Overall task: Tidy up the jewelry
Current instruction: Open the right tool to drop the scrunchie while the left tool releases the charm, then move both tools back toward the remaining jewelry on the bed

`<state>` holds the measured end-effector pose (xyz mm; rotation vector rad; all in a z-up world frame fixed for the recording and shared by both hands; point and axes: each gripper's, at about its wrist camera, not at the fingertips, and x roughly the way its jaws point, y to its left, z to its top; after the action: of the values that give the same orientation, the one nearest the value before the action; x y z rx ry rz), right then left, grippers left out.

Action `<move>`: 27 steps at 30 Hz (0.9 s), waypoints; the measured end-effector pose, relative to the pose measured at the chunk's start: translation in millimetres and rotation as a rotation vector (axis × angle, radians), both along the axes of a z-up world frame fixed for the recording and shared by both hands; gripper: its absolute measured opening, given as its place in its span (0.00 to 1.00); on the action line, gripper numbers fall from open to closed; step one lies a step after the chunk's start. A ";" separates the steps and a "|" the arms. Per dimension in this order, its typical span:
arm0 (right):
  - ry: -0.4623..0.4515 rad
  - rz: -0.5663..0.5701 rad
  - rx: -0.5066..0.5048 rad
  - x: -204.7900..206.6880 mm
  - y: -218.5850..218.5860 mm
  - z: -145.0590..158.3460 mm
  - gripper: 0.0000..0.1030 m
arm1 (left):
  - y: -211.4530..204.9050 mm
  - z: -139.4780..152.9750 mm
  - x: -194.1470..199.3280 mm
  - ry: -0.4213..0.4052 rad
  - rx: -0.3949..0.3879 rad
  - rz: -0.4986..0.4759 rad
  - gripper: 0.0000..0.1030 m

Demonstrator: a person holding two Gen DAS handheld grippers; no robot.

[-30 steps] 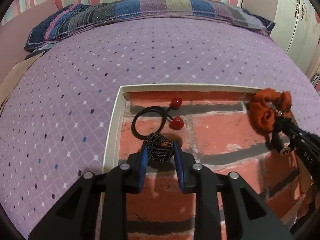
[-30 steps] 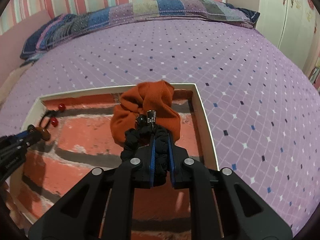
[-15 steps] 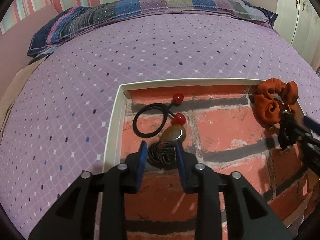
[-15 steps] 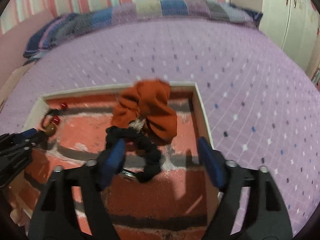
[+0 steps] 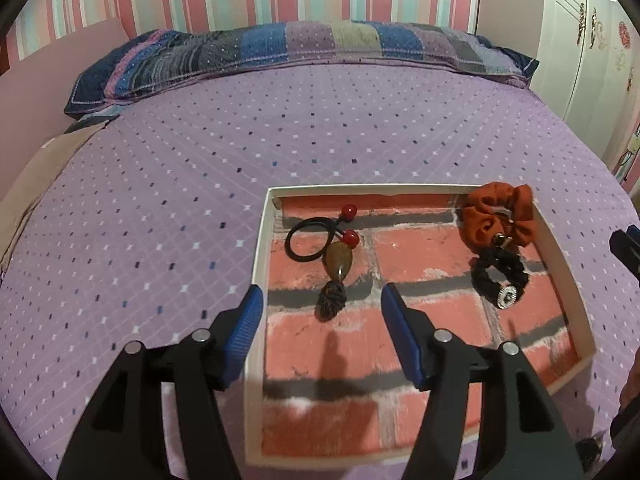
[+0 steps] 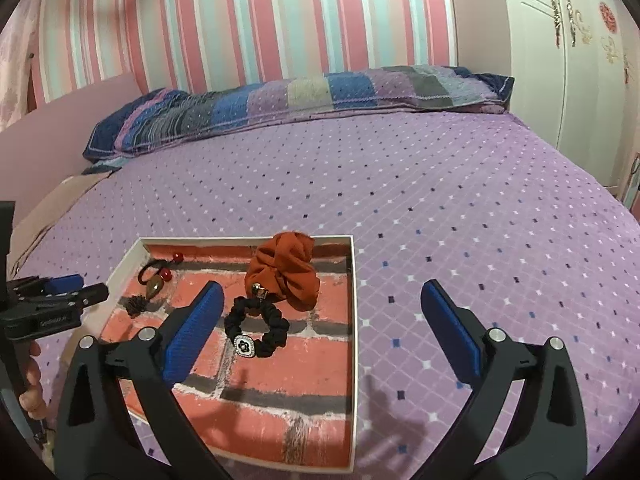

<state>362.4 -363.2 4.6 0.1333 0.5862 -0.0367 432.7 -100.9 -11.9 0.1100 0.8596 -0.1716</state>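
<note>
A white-rimmed tray (image 5: 259, 240) (image 6: 353, 280) with a brick-pattern floor lies on the purple bed. In it rest a black hair tie with red beads (image 5: 308, 236) (image 6: 160, 270), a brown stone pendant on a dark knot (image 5: 338, 264) (image 6: 154, 287), an orange scrunchie (image 5: 498, 216) (image 6: 286, 270) and a black scrunchie with a square charm (image 5: 498, 274) (image 6: 256, 330). My left gripper (image 5: 322, 312) hangs above the pendant's knot, jaws opening, nothing between them. My right gripper (image 6: 320, 308) is raised over the tray's right side, jaws opening wide and empty.
A patchwork pillow (image 5: 288, 50) (image 6: 296, 100) lies along the striped wall at the bed's head. A white wardrobe (image 6: 568, 60) stands to the right. A hand (image 6: 30, 380) holds the left gripper's handle at the right wrist view's left edge.
Both grippers let go of their pieces and lifted back. The pendant with its knot now lies in the tray's left part, the black scrunchie in front of the orange one.
</note>
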 end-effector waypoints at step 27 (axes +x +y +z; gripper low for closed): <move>-0.039 -0.037 -0.097 -130.7 73.2 42.5 0.95 | 71.3 72.1 -159.4 -0.158 -0.012 0.005 0.79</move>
<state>231.8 -290.0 47.1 0.0505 0.5420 -0.0982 273.3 -29.6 60.2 0.1089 0.7017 -0.1616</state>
